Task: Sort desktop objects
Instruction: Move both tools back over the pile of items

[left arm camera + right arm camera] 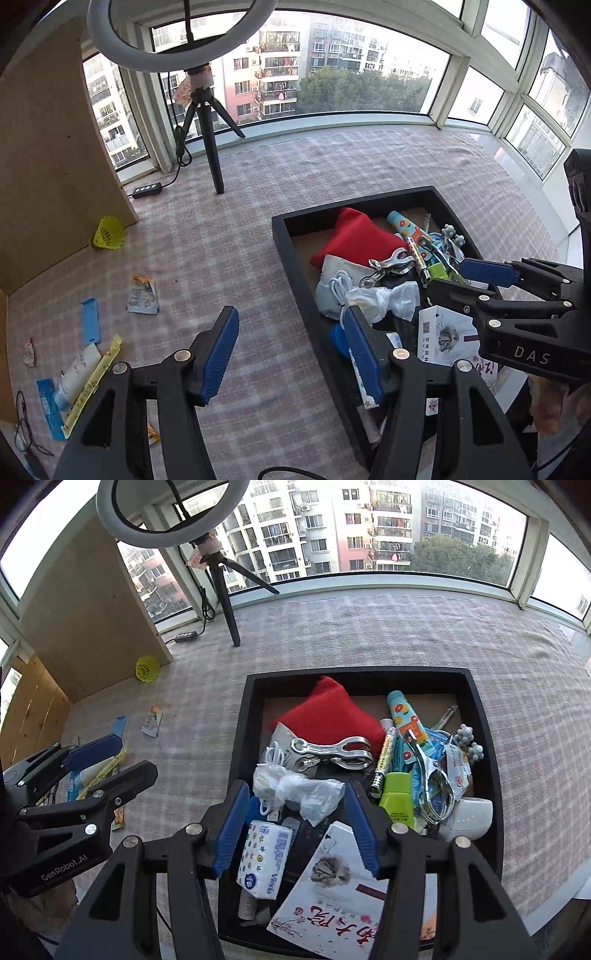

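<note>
A black tray [484, 738] on the checked tablecloth holds a red pouch [325, 716], a metal clip [332, 753], a crumpled clear bag [310, 794], a tissue pack [264, 853], a green bottle [397, 794] and a white booklet [332, 893]. My right gripper [295, 788] hangs open above the bag, holding nothing. My left gripper [291, 314] stands open and empty over the tray's left rim [288, 251]. Left of it lie a blue case [90, 321], a torn wrapper [142, 295], a yellow sachet [96, 376] and a yellow shuttlecock [109, 232].
A ring light on a black tripod [210, 140] stands at the back by the window. A wooden board [48, 147] walls off the left side. A cable switch [147, 190] lies near its foot, and a thin black cable [26, 424] at the near left corner.
</note>
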A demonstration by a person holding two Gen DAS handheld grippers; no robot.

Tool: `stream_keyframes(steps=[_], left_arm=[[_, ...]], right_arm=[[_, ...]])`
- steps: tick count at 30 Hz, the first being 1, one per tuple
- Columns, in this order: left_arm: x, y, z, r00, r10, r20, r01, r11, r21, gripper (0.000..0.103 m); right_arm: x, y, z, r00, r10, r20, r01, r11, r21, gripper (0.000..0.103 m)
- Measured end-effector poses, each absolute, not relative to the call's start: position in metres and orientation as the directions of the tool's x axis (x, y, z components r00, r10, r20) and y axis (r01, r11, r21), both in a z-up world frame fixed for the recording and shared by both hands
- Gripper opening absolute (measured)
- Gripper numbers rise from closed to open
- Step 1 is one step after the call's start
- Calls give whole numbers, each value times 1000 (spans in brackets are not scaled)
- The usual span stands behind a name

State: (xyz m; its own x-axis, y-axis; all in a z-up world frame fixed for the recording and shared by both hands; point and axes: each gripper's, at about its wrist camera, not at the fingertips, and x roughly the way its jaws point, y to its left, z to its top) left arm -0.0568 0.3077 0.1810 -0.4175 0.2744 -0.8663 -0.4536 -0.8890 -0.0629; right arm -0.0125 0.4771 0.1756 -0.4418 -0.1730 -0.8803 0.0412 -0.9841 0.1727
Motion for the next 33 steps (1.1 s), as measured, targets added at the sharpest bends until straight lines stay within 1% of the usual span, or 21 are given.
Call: stream_keyframes(steps=[2, 9, 13, 16, 19, 21, 26, 29, 33], left_arm=[[-55, 286, 181, -429, 262, -864, -426, -903, -62, 61], [-51, 211, 169, -458, 197, -867, -291, -955, -64, 61], [-46, 168, 156, -475, 152, -867, -212, -976, -55, 62], [-45, 134, 142, -437, 146, -887, -135, -986, -96, 63], [-37, 112, 133, -446, 82, -891, -62, -996, -61, 65], [-31, 101, 128, -449, 42, -893, -30, -999, -31, 71], [-14, 80, 116, -443, -32, -896, 18, -999, 26, 71], [-6, 68, 115, -448, -41, -893, 45, -999, 23, 74], [-1, 55, 116, -457, -45, -889, 81, -997, 8, 76]], right_arm=[[-11, 458, 177, -450, -175, -876, 72, -985, 160, 53], [-10, 403, 171, -451, -216, -866, 140, -975, 170, 54], [-7, 378, 162, -429, -276, -860, 165, -960, 226, 54], [-4, 357, 156, -405, -325, -855, 187, -944, 270, 54], [2, 334, 152, -405, -319, -857, 216, -944, 249, 54], [6, 319, 150, -418, -292, -860, 235, -950, 207, 54], [13, 297, 141, -406, -278, -870, 281, -944, 170, 54], [15, 292, 137, -396, -273, -877, 290, -943, 163, 54], [15, 291, 134, -392, -265, -881, 288, -945, 156, 54]])
